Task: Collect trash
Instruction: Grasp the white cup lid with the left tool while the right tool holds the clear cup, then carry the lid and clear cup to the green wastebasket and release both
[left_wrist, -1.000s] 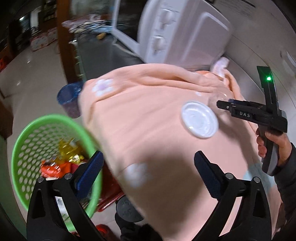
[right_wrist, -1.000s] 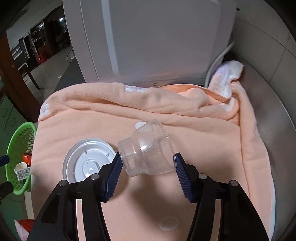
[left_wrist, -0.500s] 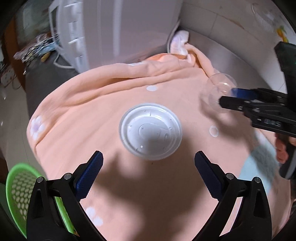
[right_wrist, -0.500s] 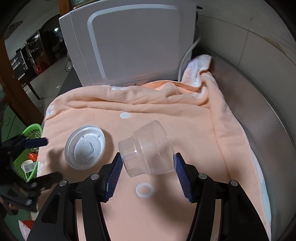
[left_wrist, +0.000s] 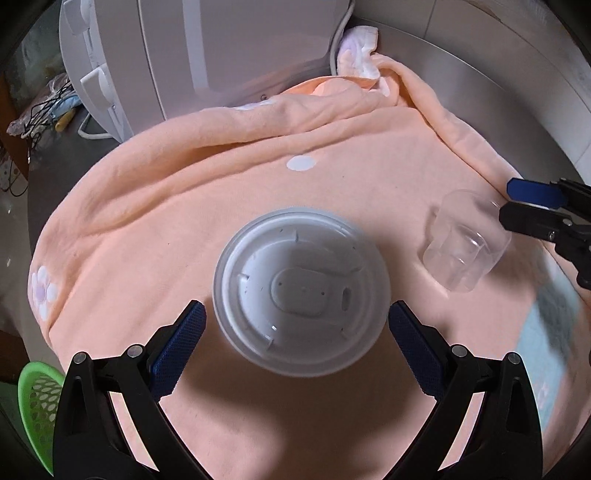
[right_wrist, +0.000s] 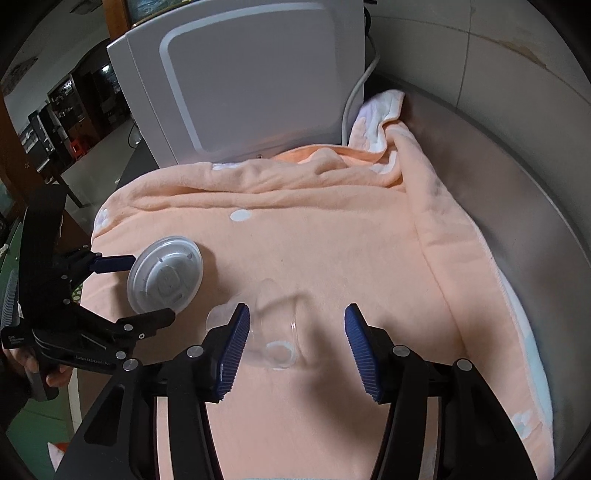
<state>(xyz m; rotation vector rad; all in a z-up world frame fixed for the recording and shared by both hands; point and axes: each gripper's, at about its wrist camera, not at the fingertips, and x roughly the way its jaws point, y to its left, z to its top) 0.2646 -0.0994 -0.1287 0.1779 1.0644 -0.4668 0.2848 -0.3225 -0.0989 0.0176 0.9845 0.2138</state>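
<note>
Left gripper (left_wrist: 297, 325) jaws wide; right gripper (right_wrist: 295, 325) jaws apart

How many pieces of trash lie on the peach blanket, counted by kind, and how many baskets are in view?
White plastic cup lid: 1
Clear plastic cup: 1
Green basket: 1
Total: 3 things, 2 of them trash on the peach blanket.

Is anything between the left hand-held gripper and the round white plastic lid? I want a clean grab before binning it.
Nothing visible. The left hand-held gripper stands open around the round white plastic lid, which lies on the peach fleece blanket.
</note>
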